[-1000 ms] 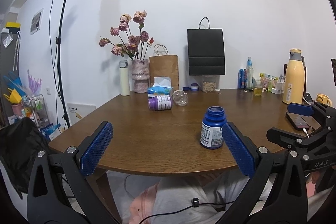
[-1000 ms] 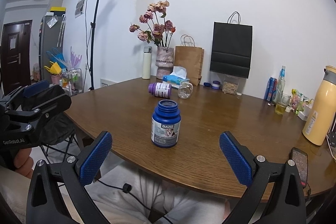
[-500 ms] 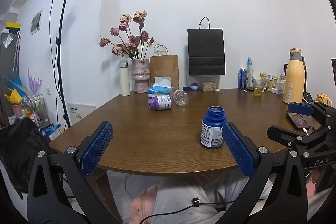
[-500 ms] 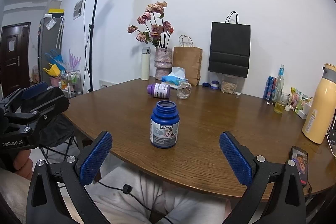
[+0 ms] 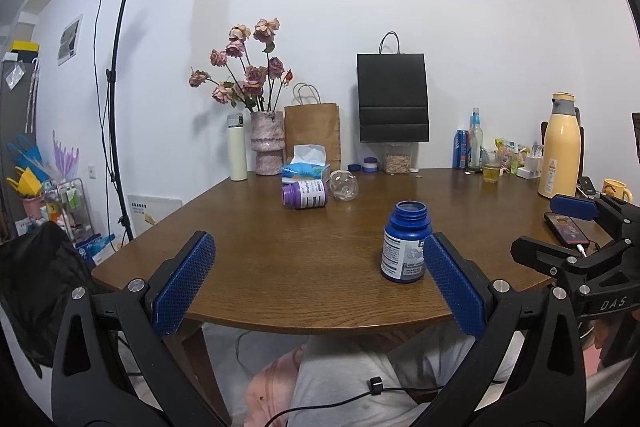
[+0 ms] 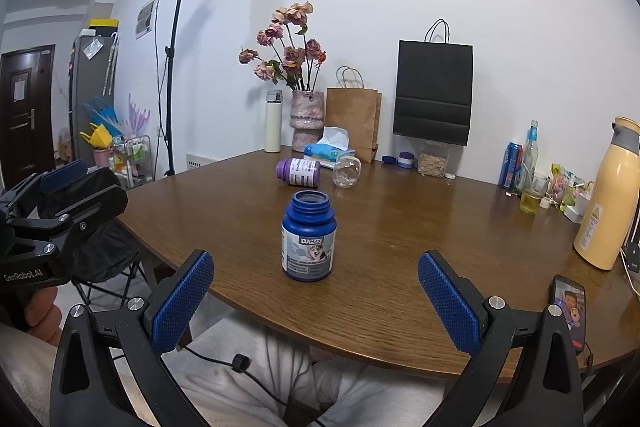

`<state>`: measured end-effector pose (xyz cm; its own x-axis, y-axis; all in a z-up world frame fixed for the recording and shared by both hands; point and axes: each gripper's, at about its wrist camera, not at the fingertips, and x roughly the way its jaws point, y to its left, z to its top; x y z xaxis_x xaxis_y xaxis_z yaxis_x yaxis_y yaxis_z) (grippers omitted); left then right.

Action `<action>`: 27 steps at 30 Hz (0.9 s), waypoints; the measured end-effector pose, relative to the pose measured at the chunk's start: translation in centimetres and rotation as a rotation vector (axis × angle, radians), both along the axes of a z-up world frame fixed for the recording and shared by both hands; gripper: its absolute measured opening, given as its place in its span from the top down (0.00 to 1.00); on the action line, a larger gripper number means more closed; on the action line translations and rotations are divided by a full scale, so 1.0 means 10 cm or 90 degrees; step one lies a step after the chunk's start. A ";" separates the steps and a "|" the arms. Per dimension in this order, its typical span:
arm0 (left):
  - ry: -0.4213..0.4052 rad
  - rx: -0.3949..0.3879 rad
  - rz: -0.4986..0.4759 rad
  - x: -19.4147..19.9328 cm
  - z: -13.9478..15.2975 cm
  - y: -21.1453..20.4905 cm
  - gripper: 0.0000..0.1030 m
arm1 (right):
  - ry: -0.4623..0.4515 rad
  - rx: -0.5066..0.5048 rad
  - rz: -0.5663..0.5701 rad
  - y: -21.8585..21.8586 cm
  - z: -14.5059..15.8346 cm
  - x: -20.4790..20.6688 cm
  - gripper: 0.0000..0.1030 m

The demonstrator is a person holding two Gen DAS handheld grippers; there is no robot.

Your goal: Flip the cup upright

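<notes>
- The left tool [image 5: 316, 285] hangs at the near edge of the bench [image 5: 280, 267], its two blue pads wide apart and holding nothing.
- The right tool [image 6: 316, 301] is also at the near edge, pads spread wide, nothing between them.
- A blue bottle [image 6: 308, 237] stands upright without a cap, near the bench front; in the right wrist view it is at 12 o'clock between the pads but beyond their tips, not touched.
- In the left wrist view the same bottle [image 5: 405, 247] is at about 2 o'clock, and the right pad covers its lower right side.
- The clear glass cup [image 5: 344, 184] lies on its side further back, just beside a purple bottle [image 5: 305, 193] that also lies down; whether they touch I cannot tell.
- Between the blue bottle and these two the wood is open, with free room on the left part of the bench.
- Behind the cup are a tissue box [image 6: 329, 151], a vase of flowers [image 6: 306, 121] and a brown paper bag [image 6: 352, 117] against the wall.
- On the right side a phone [image 6: 570, 309] lies close to the bench edge, and a yellow thermos [image 6: 610, 199] stands behind it, cut off a little by the picture border.
- The cup rim is hard to make out because the glass is transparent.
- The person's lap under the bench front is only partly seen.
</notes>
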<state>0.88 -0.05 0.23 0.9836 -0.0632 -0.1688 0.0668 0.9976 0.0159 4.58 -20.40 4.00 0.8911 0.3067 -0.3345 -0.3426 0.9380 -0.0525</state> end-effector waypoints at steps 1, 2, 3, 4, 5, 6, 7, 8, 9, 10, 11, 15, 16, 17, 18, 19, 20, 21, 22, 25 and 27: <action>0.000 -0.001 0.000 0.00 0.00 0.00 0.00 | 0.001 0.000 0.000 0.00 0.00 0.00 0.00; 0.001 -0.003 -0.002 0.01 0.00 0.00 0.00 | 0.001 -0.001 0.000 0.00 0.00 0.00 0.00; 0.003 -0.005 -0.005 0.02 -0.01 0.01 0.00 | 0.000 -0.003 0.000 0.00 0.00 0.00 0.00; 0.004 -0.008 -0.008 0.04 -0.01 0.01 0.00 | -0.002 -0.004 -0.002 0.00 0.00 0.00 0.00; 0.004 -0.012 -0.006 0.07 -0.01 0.02 0.00 | -0.003 -0.003 -0.004 -0.01 0.01 0.01 0.00; 0.002 -0.014 -0.004 0.10 0.00 0.04 0.00 | -0.005 0.003 -0.004 -0.02 0.02 0.03 0.00; -0.002 -0.013 0.003 0.17 0.02 0.04 0.00 | -0.009 0.008 -0.007 -0.04 0.04 0.05 0.00; -0.001 -0.006 0.011 0.24 0.03 0.04 0.00 | -0.011 0.013 -0.010 -0.06 0.06 0.09 0.00; 0.003 0.002 0.018 0.32 0.04 0.03 0.00 | -0.014 0.018 -0.011 -0.08 0.08 0.16 0.00; 0.011 0.007 0.017 0.45 0.06 0.05 0.00 | -0.015 0.021 -0.012 -0.09 0.11 0.22 0.00; 0.018 0.004 0.010 0.55 0.08 0.06 0.00 | -0.016 0.024 -0.016 -0.10 0.13 0.32 0.00; 0.067 -0.011 -0.005 0.93 0.13 0.15 0.00 | -0.027 0.033 -0.026 -0.14 0.23 0.70 0.00; 0.082 -0.013 -0.001 1.03 0.13 0.17 0.00 | -0.023 0.038 -0.019 -0.14 0.24 0.80 0.00; 0.092 -0.015 0.004 1.11 0.12 0.18 0.00 | -0.016 0.041 -0.011 -0.14 0.25 0.91 0.00; 0.098 -0.018 0.005 1.21 0.12 0.19 0.00 | -0.007 0.044 -0.004 -0.14 0.26 1.04 0.00; 0.102 -0.017 0.008 1.26 0.12 0.19 0.00 | -0.004 0.045 0.002 -0.13 0.27 1.13 0.00; 0.105 -0.014 0.013 1.34 0.12 0.18 0.00 | -0.002 0.045 0.005 -0.12 0.28 1.23 0.00; 0.107 -0.012 0.014 1.41 0.12 0.17 0.00 | 0.004 0.038 0.007 -0.10 0.28 1.35 0.00; 0.110 -0.009 0.015 1.52 0.12 0.16 0.00 | 0.015 0.031 0.017 -0.08 0.28 1.45 0.00; 0.130 -0.009 0.025 1.80 0.13 0.14 0.00 | 0.095 0.003 0.053 0.02 0.27 1.86 0.00; 0.159 -0.025 0.020 2.05 0.13 0.18 0.00 | 0.131 0.019 0.086 0.05 0.29 2.13 0.00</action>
